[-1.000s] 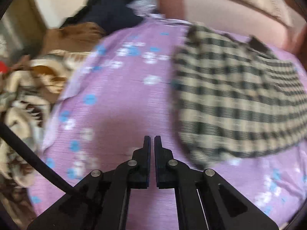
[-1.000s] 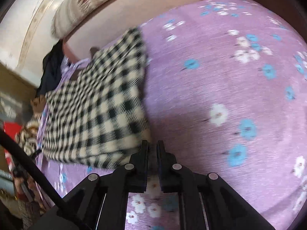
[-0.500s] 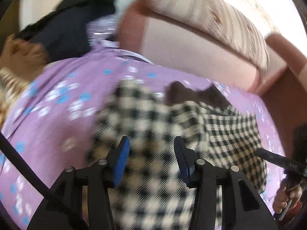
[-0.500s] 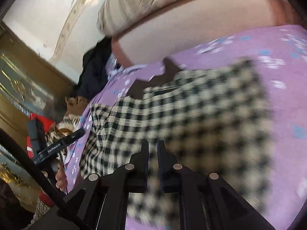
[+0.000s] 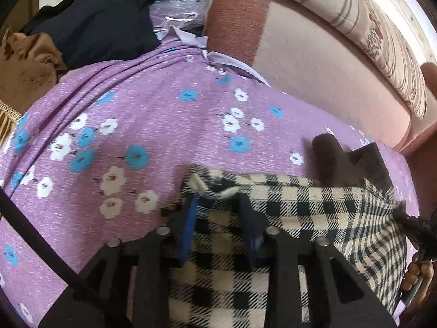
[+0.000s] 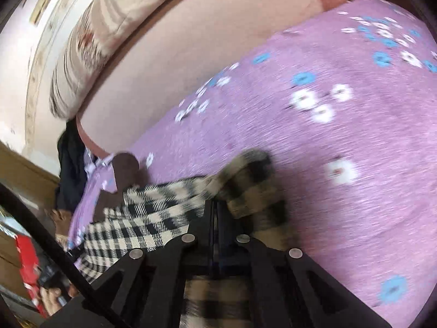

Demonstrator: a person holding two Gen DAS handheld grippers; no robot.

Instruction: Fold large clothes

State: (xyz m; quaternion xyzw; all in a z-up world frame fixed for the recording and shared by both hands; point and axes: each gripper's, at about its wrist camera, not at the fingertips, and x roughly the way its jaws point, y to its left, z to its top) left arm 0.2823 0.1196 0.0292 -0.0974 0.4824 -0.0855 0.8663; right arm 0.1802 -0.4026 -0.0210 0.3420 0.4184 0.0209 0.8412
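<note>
A black-and-cream checked garment [image 5: 300, 213] with a dark brown collar [image 5: 344, 164] lies on a purple flowered bedsheet [image 5: 136, 125]. My left gripper [image 5: 218, 202] is open, its fingers straddling the garment's near-left top corner fold. In the right wrist view the garment [image 6: 153, 213] is bunched; my right gripper [image 6: 214, 205] is shut on its checked edge, with a lifted fold [image 6: 251, 186] just past the fingertips. The other gripper and hand show at the right edge of the left wrist view [image 5: 418, 235].
A pink headboard [image 5: 314, 54] and a striped pillow [image 5: 377, 27] lie beyond the sheet. Dark clothes [image 5: 103, 13] and a brown garment [image 5: 30, 60] are piled at the far left. The pink headboard [image 6: 191, 63] also shows in the right wrist view, with a red object [image 6: 27, 259] at the left.
Both grippers moved from the near side onto the garment's collar end. The left gripper opened and now straddles the corner. The right gripper has closed on the checked edge and lifted a fold.
</note>
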